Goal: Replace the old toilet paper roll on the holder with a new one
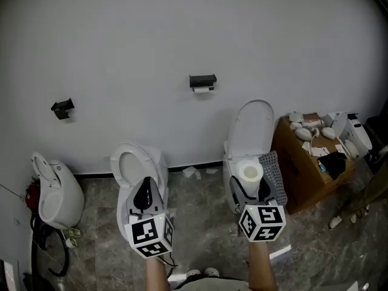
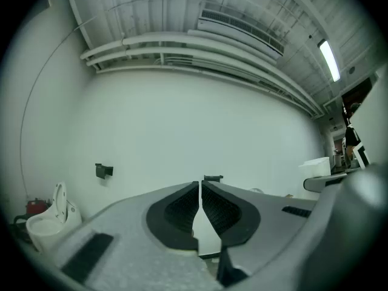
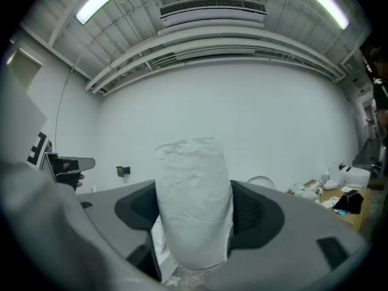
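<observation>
High on the white wall hangs the black paper holder [image 1: 202,80] with a small white remnant of paper [image 1: 204,90] under it; it also shows small in the left gripper view [image 2: 213,178]. The new toilet paper roll [image 1: 250,173] [image 3: 195,199] stands upright between the jaws of my right gripper [image 1: 250,185] [image 3: 195,208], which is shut on it, in front of the right toilet. My left gripper [image 1: 144,194] [image 2: 200,190] is shut and holds nothing, level, over the middle toilet. Both grippers are well short of the wall.
Three toilets stand along the wall: left [image 1: 57,190], middle [image 1: 136,165], right with its lid up [image 1: 251,129]. A second black holder [image 1: 62,108] [image 2: 103,171] is on the wall at left. A cardboard box [image 1: 297,162] with clutter stands at right. Paper scraps [image 1: 191,172] lie on the floor.
</observation>
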Demonstrator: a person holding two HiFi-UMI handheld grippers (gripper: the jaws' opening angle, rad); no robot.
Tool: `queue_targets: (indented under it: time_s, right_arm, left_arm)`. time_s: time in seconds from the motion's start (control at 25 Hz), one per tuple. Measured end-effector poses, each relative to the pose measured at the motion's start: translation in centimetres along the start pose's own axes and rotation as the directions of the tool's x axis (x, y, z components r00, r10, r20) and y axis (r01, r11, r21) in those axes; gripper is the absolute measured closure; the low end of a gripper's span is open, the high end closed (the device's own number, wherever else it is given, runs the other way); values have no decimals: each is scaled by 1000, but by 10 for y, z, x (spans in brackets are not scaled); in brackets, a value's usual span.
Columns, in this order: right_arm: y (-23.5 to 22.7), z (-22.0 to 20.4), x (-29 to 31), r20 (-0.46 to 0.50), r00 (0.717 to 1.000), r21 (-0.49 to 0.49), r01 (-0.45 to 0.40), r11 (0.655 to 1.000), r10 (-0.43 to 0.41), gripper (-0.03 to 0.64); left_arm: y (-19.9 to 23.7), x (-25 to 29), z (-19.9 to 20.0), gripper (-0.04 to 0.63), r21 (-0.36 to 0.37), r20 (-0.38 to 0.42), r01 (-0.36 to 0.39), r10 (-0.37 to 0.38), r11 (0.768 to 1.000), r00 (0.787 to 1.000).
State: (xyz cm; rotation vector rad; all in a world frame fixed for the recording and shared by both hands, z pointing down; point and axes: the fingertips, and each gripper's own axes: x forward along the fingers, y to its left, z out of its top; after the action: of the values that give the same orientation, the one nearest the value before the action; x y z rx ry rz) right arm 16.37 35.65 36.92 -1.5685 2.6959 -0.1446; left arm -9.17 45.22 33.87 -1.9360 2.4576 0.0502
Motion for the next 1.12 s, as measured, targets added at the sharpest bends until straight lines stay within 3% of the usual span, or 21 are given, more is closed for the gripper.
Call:
queue_targets:
  time_s: [0.48, 0.8, 0.96, 1.12]
  right_arm:
    - [-13, -2, 5, -5, 1000, 5, 3, 1000, -3, 296]
    - [-24, -7, 12, 2, 999, 5, -32, 999, 32, 295]
    - [-32, -9, 15, -7, 999, 1, -46, 999, 46, 295]
    - [-41, -14, 21, -21, 999, 10, -48, 999, 48, 295]
  left_arm:
    - [-8, 7, -2, 581, 26, -9, -4, 5, 1000, 1000]
    - [-14, 10, -7, 578, 37, -1, -53, 53, 998, 999]
    - [-20, 13, -9, 440, 44, 4, -66, 66, 997, 998]
    - [-25, 17, -11, 400, 30, 5, -75, 75, 997, 997]
